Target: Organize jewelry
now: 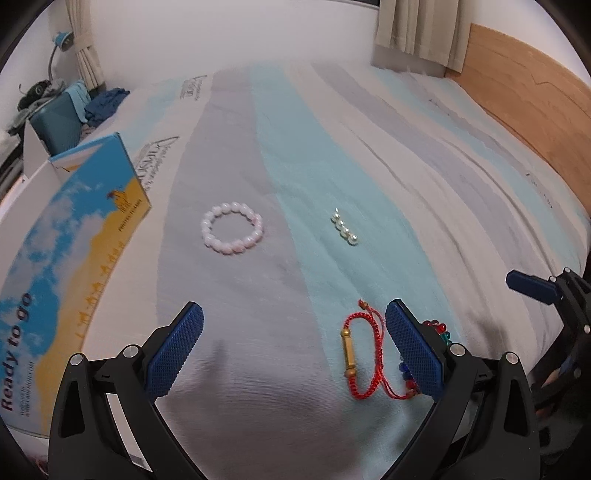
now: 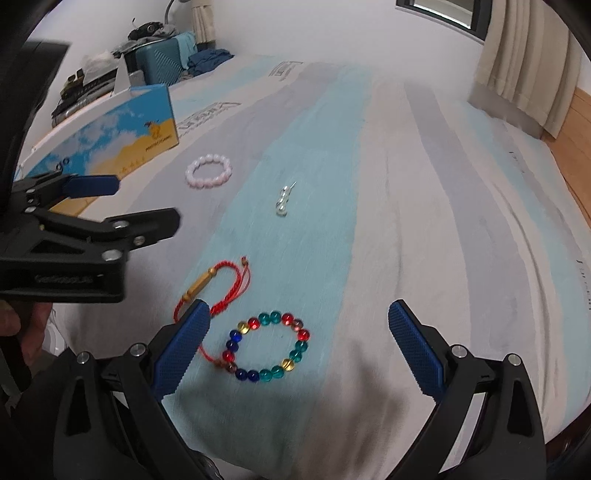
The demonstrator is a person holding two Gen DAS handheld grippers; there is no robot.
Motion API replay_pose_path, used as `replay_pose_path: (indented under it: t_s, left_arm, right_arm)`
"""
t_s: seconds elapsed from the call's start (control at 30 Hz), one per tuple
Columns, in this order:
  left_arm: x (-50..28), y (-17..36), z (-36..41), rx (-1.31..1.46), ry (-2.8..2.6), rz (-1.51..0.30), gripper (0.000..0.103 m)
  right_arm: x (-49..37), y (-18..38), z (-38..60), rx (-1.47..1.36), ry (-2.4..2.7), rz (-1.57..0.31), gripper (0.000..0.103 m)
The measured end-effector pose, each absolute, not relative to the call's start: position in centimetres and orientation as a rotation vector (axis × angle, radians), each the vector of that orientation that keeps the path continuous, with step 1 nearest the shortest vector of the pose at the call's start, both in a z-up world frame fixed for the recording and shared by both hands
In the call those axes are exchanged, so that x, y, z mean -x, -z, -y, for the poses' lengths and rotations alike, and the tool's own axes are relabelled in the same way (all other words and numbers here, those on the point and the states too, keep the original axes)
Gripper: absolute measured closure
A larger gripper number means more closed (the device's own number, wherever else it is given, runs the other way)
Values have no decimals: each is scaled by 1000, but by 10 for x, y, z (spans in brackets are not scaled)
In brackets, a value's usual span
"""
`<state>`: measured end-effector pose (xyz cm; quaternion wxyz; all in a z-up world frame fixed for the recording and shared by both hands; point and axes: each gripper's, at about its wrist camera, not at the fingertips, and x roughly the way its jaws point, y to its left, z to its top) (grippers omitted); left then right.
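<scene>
Four pieces of jewelry lie on a striped bedsheet. A pink bead bracelet (image 1: pixel 232 228) (image 2: pixel 209 170) lies near a blue-and-yellow box (image 1: pixel 74 236) (image 2: pixel 122 125). A short string of pearls (image 1: pixel 344 231) (image 2: pixel 283 201) lies mid-bed. A red cord bracelet with a gold tube (image 1: pixel 360 350) (image 2: pixel 207 288) lies close in. A multicoloured bead bracelet (image 2: pixel 267 347) lies beside it, partly hidden in the left wrist view (image 1: pixel 437 328). My left gripper (image 1: pixel 293 350) is open and empty above the sheet. My right gripper (image 2: pixel 299 350) is open and empty over the multicoloured bracelet.
A wooden headboard (image 1: pixel 535 110) runs along the right of the bed. Curtains (image 1: pixel 417 33) hang at the far end. A teal suitcase (image 2: pixel 162 62) and clothes stand beyond the box at the far left.
</scene>
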<state>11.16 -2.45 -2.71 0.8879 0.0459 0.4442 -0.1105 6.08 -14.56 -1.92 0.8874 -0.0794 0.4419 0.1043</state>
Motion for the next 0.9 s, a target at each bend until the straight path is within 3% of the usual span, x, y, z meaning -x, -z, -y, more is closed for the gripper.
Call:
replay_pose_path:
  t_s: [0.43,0.7,0.9]
  left_arm:
    - [-117,59,40,-113,241,-948,8]
    - [-122,81,41,-126,277,-993,28]
    - [-120,92,47,-161,297,-1006,34]
  right_arm:
    - [-60,54,139,159,-263,-964,10]
    - [-61,62,137,149,-303,-981,23]
    - [-63,69,135,147,-324,-1000,32]
